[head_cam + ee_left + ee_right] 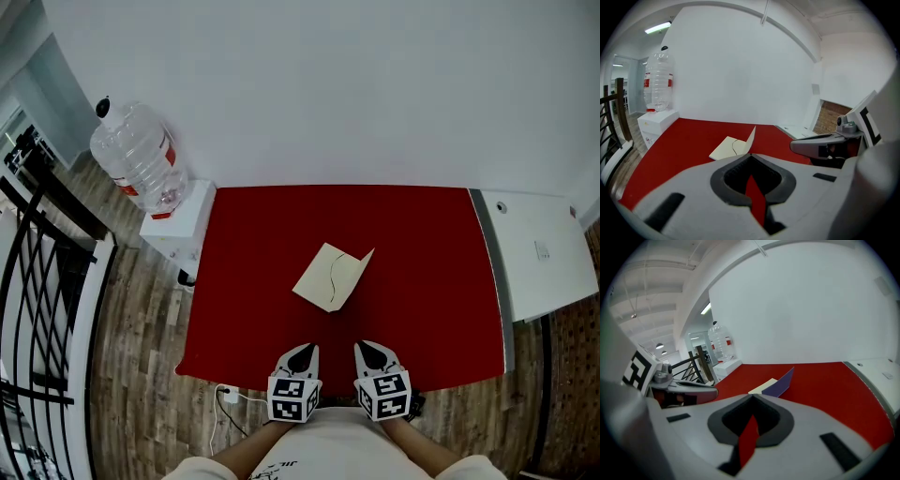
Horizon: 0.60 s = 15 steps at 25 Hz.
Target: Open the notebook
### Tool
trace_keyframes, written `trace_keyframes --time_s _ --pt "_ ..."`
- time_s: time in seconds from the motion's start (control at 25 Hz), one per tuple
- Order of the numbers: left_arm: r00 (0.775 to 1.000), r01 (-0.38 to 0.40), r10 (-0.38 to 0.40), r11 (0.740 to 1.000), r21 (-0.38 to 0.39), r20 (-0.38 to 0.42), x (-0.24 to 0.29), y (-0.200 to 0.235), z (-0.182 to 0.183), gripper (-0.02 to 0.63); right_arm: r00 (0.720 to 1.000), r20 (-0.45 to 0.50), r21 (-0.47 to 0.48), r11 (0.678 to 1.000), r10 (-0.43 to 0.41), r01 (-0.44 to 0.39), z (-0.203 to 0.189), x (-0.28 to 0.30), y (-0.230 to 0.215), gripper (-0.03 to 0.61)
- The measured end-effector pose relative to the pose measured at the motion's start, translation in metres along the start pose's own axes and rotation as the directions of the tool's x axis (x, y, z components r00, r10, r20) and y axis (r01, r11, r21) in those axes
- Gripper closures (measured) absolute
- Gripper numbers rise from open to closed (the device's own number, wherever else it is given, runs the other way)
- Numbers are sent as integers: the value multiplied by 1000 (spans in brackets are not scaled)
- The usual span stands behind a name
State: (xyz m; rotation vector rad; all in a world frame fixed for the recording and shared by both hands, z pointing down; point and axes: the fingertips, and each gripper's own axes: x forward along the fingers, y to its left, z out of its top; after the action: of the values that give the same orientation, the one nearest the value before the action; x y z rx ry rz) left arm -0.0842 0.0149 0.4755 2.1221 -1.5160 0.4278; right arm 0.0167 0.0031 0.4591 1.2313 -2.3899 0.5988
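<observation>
A cream-paged notebook (331, 276) lies near the middle of the red table (431, 262), its cover lifted and standing up along the right side; a thin cord lies across the page. The left gripper view shows the notebook (733, 146) ahead, and in the right gripper view the notebook (776, 386) shows a purple cover. My left gripper (302, 354) and right gripper (368, 349) sit side by side at the table's near edge, well short of the notebook. Both are shut with nothing held, as the left gripper (751, 157) and right gripper (752, 397) show in their own views.
A large water bottle (141, 159) stands on a white dispenser (183, 220) left of the table. A white counter (539, 253) adjoins the table's right edge. A black railing (37, 281) runs along the far left, and a white wall stands behind the table.
</observation>
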Motion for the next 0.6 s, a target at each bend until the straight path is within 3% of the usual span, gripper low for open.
trace_keyframes --time_s 0.6 --pt "999 34 -34 999 -6 -12 -7 -9 -8 607 1000 -24 -13 1000 -19 19 -13 -7 8 572"
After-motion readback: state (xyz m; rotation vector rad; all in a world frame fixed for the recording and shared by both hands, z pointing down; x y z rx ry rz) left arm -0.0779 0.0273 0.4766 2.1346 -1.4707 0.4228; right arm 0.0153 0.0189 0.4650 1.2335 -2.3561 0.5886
